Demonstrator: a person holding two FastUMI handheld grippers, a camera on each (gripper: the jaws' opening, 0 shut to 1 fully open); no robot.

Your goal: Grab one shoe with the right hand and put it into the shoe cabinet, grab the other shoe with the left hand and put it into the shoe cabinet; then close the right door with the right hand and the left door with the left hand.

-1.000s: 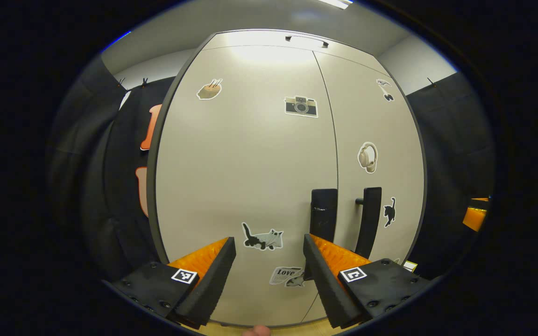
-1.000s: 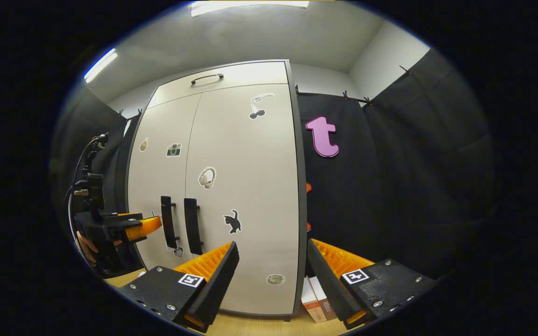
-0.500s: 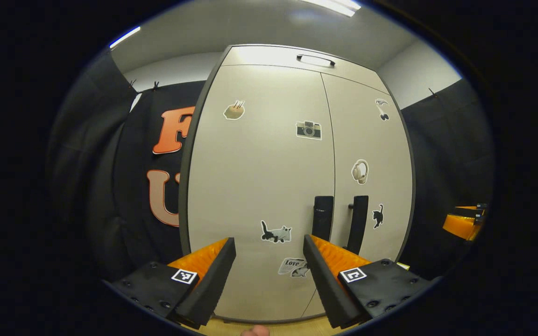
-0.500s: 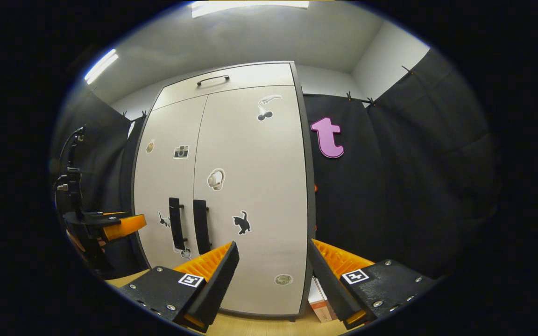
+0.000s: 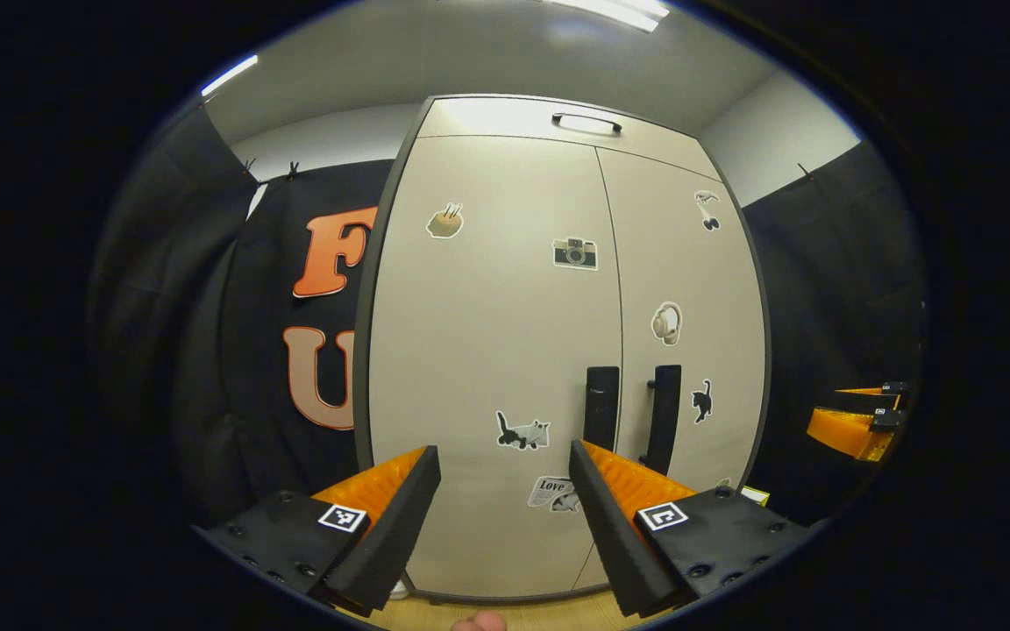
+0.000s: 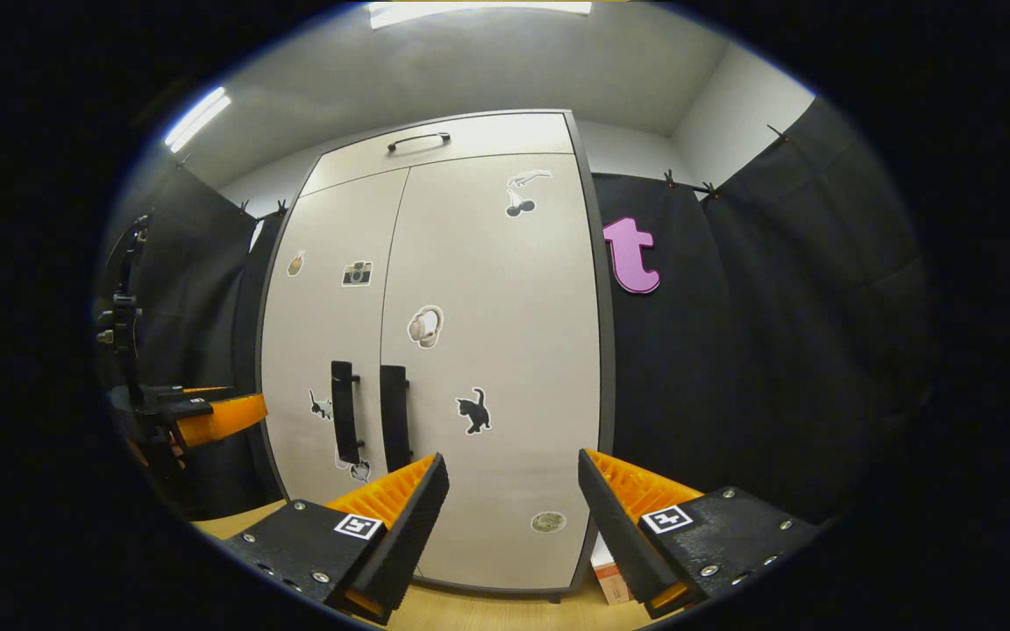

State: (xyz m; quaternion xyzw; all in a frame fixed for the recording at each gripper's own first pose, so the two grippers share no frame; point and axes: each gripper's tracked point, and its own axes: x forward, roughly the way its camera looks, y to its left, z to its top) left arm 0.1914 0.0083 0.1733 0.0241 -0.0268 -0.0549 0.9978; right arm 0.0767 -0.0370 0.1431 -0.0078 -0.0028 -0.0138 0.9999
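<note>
We hold both tongs released and empty: the left tongs and the right tongs, each facing the shoe cabinet from a short way off. Ahead of both, its left door and right door stand closed, two dark handles side by side at the seam. We cannot see the shoes.
</note>
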